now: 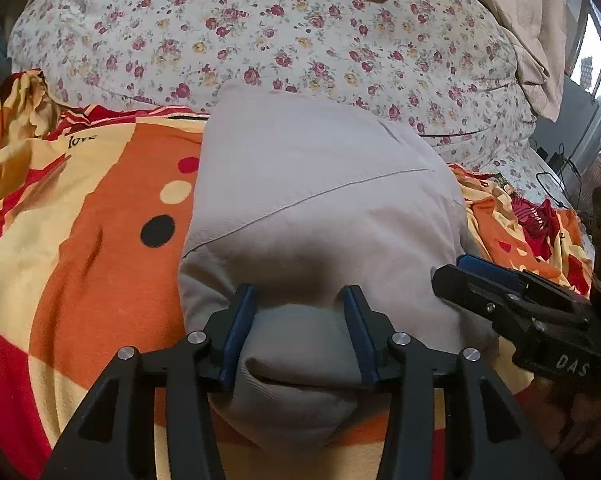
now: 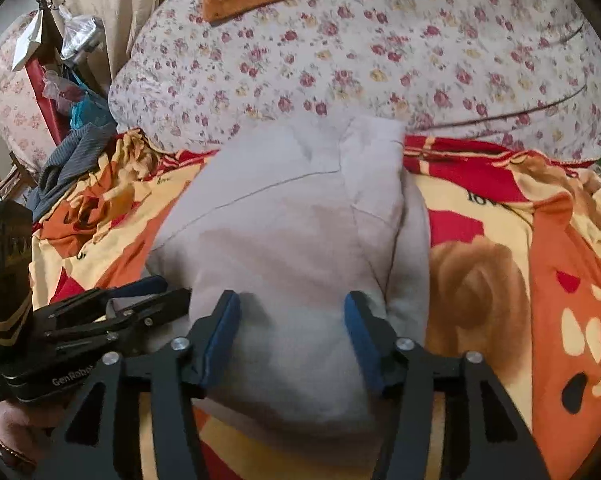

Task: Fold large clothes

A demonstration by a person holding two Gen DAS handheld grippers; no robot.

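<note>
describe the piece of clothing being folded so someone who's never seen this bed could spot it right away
Start at the bed: a flowered white quilt lies across the far side, and a blanket in orange, red and yellow covers the near side. On the middle of that blanket lies the folded garment, between both claws. It is the only plain thing there: pale grey, without pattern, with one thin seam across it.

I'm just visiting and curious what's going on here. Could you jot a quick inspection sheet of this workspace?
Surface: bed with orange-red blanket and floral quilt.
Job's things: folded grey garment lying on the blanket.
Clutter: striped grey clothing, bags at the bedside.
Grippers: left gripper and right gripper, jaws open astride the garment's near edge.
Cables: black cable on the bed.
Surroundings: beige curtain, window.
</note>
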